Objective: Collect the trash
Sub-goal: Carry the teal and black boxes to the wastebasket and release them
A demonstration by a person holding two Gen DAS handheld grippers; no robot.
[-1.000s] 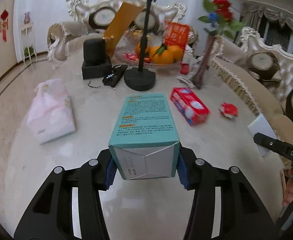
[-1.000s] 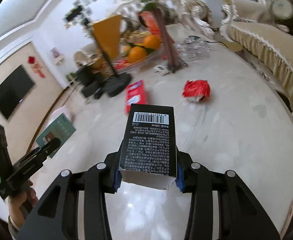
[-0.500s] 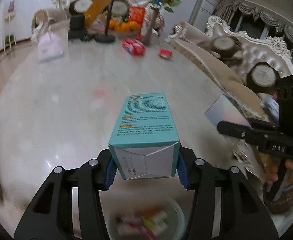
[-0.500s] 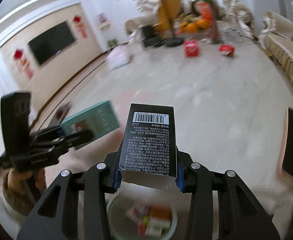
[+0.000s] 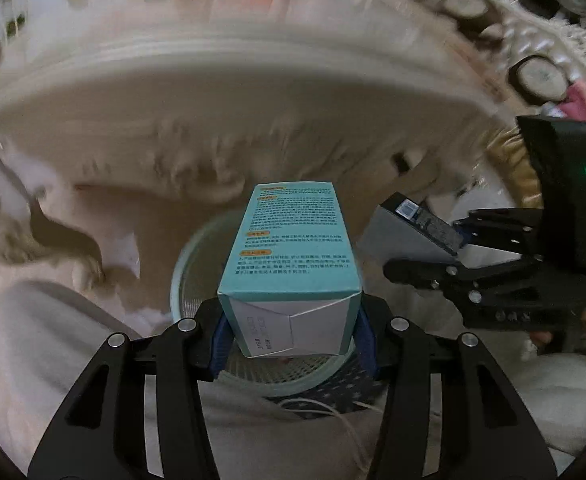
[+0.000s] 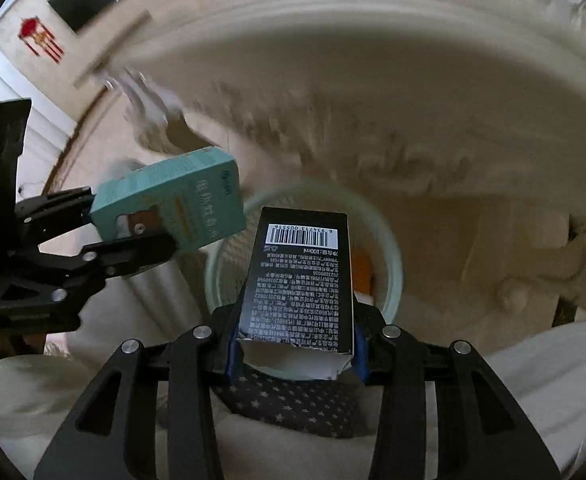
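Teal box (image 5: pixel 293 256), long axis pointing away, clamped in my left gripper (image 5: pixel 293 344); black box (image 6: pixel 299 280) likewise in my right gripper (image 6: pixel 295 354), both above bin (image 6: pixel 389 256).

The black box (image 6: pixel 301 280) between my right jaws carries a white barcode label, its digits upside down to me, reading roughly 6 934713 005316, with "100ml" printed just beneath; the dense white Chinese print below is too small for me to read. On my teal box (image 5: pixel 291 236) the Chinese text under orange headings is also illegible.
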